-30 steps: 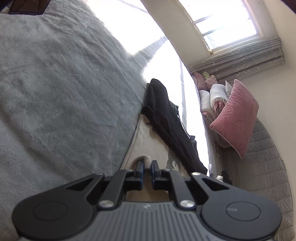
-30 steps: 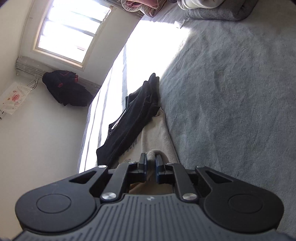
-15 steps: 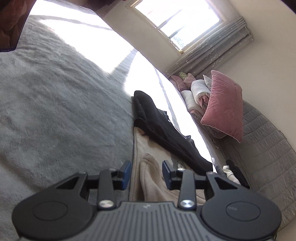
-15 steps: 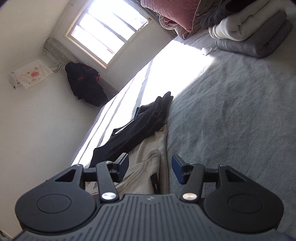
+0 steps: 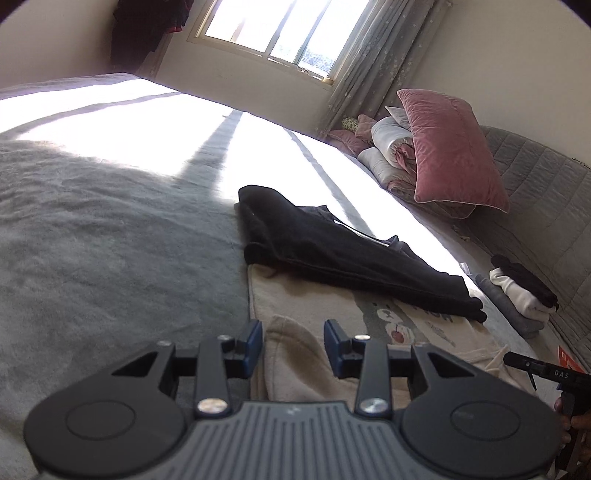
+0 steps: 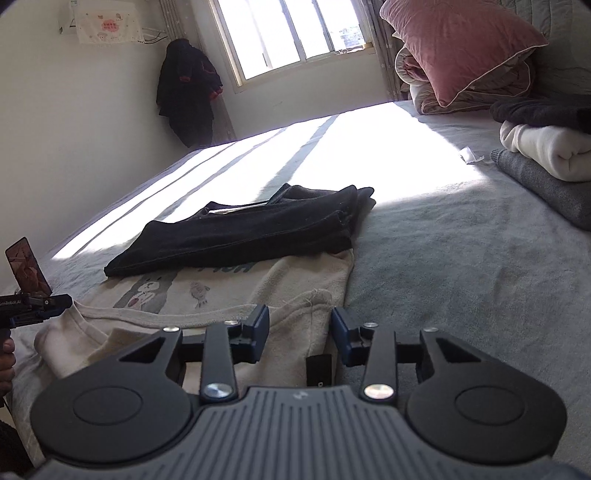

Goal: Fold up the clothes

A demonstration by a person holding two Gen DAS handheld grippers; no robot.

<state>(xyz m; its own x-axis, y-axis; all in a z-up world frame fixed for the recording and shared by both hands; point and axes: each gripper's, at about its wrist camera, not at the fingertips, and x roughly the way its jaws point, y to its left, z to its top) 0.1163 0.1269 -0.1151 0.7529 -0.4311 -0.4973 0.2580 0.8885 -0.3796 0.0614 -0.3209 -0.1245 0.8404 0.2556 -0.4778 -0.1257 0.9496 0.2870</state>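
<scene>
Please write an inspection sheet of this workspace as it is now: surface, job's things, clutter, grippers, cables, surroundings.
Surface: grey bed cover, part in strong sunlight.
Job's things: cream sweatshirt lies flat, print upward; black garment lies over its far edge.
Clutter: stack of folded clothes near the pillows; small white scrap on the cover.
Grippers: left gripper open, a cream fold between its fingers; right gripper open over the sweatshirt's edge.
Cables: nothing seen on the bed.
Surroundings: pink pillow, window, dark coat hanging in the corner.
</scene>
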